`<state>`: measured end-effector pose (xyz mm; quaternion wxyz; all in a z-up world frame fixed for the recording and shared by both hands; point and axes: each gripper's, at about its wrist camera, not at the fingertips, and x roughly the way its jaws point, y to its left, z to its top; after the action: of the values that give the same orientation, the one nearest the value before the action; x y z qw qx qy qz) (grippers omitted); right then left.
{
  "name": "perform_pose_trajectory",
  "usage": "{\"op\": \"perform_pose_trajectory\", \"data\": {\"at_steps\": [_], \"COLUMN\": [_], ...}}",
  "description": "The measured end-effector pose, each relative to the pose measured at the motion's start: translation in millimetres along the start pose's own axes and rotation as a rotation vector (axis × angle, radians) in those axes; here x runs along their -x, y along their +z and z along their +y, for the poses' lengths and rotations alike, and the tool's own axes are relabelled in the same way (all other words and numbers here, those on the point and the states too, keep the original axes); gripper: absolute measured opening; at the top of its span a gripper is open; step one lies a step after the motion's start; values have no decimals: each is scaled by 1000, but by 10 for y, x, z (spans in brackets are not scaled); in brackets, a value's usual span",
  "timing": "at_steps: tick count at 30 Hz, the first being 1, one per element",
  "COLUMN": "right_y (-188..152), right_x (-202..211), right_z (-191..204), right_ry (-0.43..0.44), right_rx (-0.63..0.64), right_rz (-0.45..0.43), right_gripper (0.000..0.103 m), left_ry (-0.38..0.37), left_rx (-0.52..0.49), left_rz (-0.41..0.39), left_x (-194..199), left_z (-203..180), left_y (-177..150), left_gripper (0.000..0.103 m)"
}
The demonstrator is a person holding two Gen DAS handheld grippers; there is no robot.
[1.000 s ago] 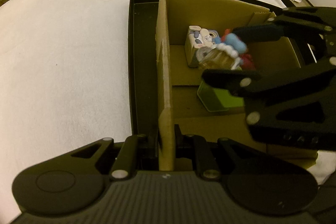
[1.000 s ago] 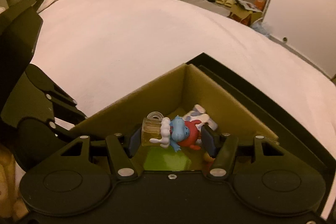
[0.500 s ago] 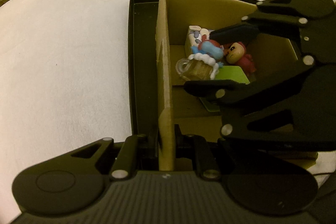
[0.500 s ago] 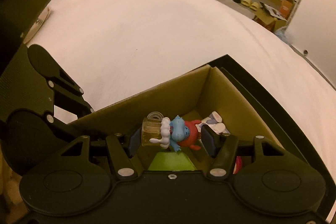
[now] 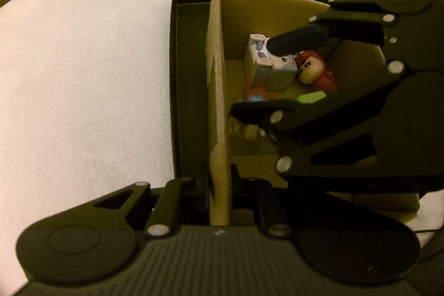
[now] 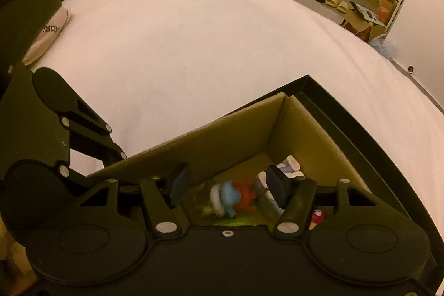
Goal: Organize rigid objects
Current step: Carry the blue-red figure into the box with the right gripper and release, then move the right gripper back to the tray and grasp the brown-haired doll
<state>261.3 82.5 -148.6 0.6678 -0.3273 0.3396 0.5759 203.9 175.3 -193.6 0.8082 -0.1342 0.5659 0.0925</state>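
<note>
Blue-and-red figurine (image 6: 234, 194), blurred, lying loose on the floor of the cardboard box (image 5: 277, 10) beside a boxed toy (image 5: 267, 68) and a red doll (image 5: 316, 71); judged light, hard, smooth-moulded, best pinched across the torso. Right gripper (image 6: 226, 185) angled steeply down into the box, jaws parted, pads clear of the figurine. Left gripper (image 5: 219, 185) clamped tight on the box's side wall, pointing steeply down

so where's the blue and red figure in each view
left wrist view: the blue and red figure lies mid-frame on the box floor, by the cardboard wall, partly hidden under the right gripper.
right wrist view: it lies low in the middle, blurred, between that gripper's open jaws and free of them.
shared landmark: the cardboard wall, which the left gripper is shut on.
</note>
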Motion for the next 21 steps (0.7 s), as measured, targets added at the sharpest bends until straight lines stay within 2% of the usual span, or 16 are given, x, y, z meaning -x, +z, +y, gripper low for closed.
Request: {"op": "perform_pose_trajectory", "data": {"at_steps": [10,21], "right_y": [-73,-362], "right_x": [370,742], "right_z": [-126,-319], "right_ry": [-45,-107], "right_rx": [-52,-160], "right_rz": [-56,-98], "right_gripper": [61,61], "left_ry": [0,2], "left_rx": [1,3], "left_rz": [0,-1], "left_x": [0,13], "left_z": [1,3], "left_y": [-5,-11], "left_gripper": [12,12]}}
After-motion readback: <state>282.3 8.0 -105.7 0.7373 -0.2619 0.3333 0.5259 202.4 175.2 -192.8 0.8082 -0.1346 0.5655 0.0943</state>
